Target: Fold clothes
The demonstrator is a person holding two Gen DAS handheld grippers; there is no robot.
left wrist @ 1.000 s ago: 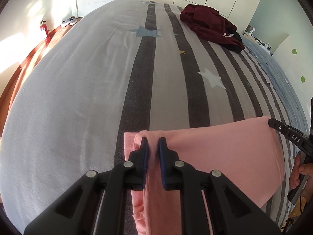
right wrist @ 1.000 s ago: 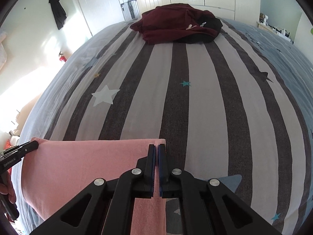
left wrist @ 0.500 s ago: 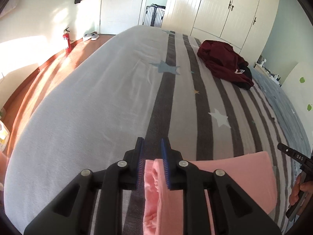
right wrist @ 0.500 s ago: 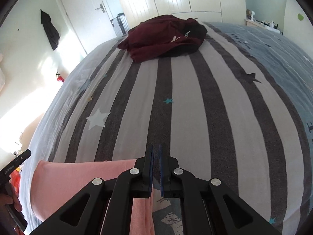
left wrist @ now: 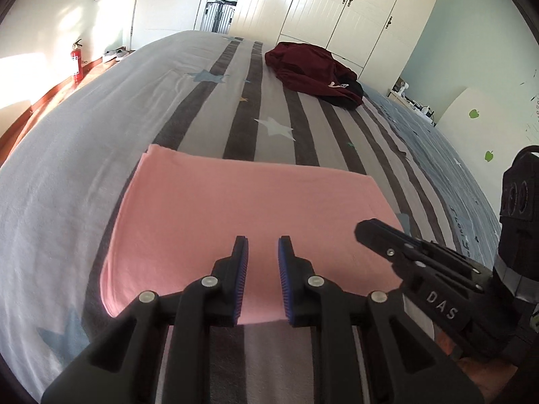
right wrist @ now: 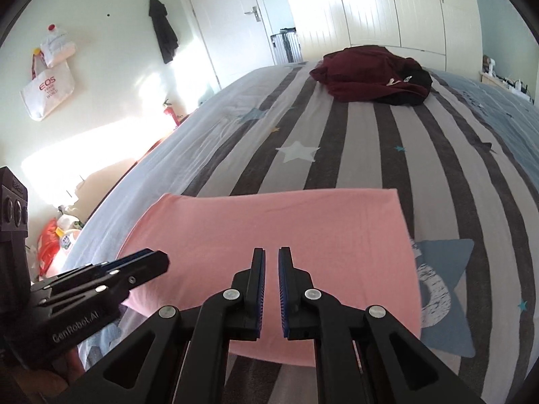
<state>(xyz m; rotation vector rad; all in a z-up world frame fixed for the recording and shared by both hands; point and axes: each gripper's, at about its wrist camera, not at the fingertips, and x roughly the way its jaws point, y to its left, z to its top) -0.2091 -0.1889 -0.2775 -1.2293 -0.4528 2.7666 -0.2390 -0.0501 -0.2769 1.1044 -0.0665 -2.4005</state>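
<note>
At the far left of the left wrist view, sunlit wall and a strip of wooden floor run beside the bed (left wrist: 84,155), with a red fire extinguisher (left wrist: 76,62) standing against the wall in the upper left. The bed's cover is pale grey on that side and turns to dark and light stripes with stars toward the middle. The folded pink garment (left wrist: 242,208) lies flat on the stripes in the lower centre of the frame, a neat rectangle with its far edge straight and its near edge just ahead of the left claw (left wrist: 262,252). That claw has just been opening; its blue pads stand slightly apart above the cloth with nothing between them. Wide bare cover lies beyond the garment up to a heap of maroon clothes (left wrist: 310,70) in the upper centre, well apart from it. White wardrobe doors (left wrist: 353,10) fill the upper right. At the lower right the right claw (right wrist: 271,269) hangs over the garment's right corner; it too has just been opening, its pads parted by a narrow gap and holding nothing.
</note>
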